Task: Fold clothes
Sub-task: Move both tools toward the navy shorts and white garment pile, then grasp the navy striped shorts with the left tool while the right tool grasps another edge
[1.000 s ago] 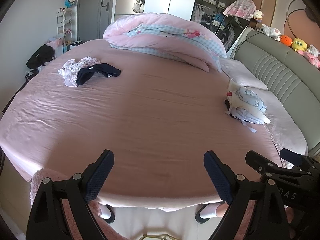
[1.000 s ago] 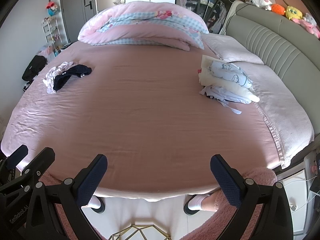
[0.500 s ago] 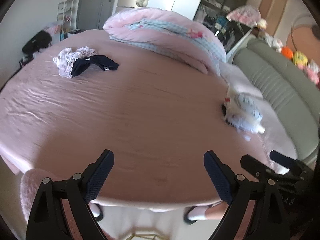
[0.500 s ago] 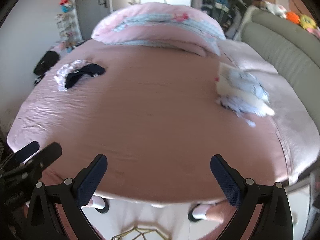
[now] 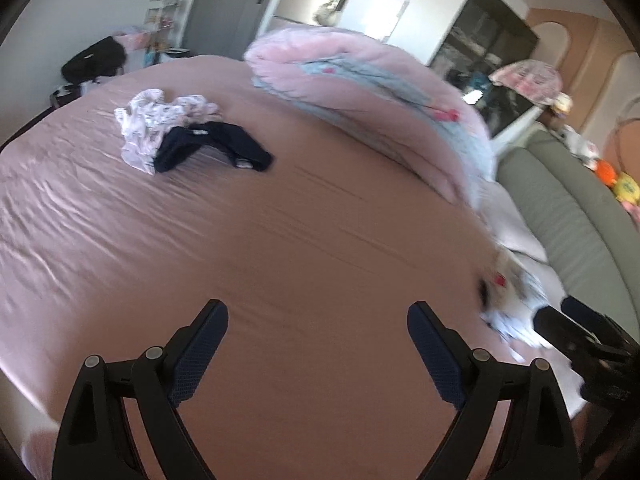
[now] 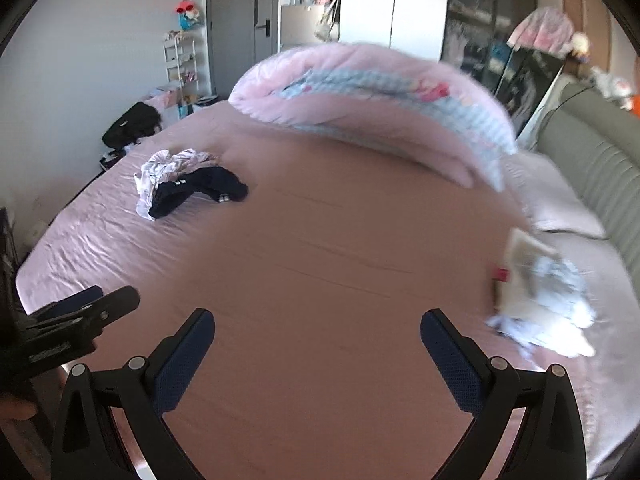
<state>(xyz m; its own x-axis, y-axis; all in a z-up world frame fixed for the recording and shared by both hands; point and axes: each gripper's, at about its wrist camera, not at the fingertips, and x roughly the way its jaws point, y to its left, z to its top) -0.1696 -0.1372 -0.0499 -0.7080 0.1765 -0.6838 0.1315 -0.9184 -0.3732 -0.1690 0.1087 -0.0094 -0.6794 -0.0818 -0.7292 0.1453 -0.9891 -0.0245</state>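
Note:
A crumpled white patterned garment (image 5: 160, 128) and a dark navy garment (image 5: 212, 148) lie together at the far left of the pink bed (image 5: 300, 240); they also show in the right wrist view, white (image 6: 168, 168) and navy (image 6: 196, 192). A stack of folded light clothes (image 6: 540, 300) lies at the right, blurred in the left wrist view (image 5: 512, 300). My left gripper (image 5: 316, 352) is open and empty above the near bed. My right gripper (image 6: 316, 356) is open and empty beside it.
A rolled pink and blue quilt (image 5: 372, 80) lies across the back of the bed. A pillow (image 6: 560, 208) and green padded headboard (image 6: 592, 160) stand at the right. A black bag (image 6: 132, 124) and shelves sit beyond the bed's left side.
Both grippers have moved forward over the bed and turned left, toward the crumpled clothes. The folded stack has slid toward the right edge of both views. Jaws stayed open.

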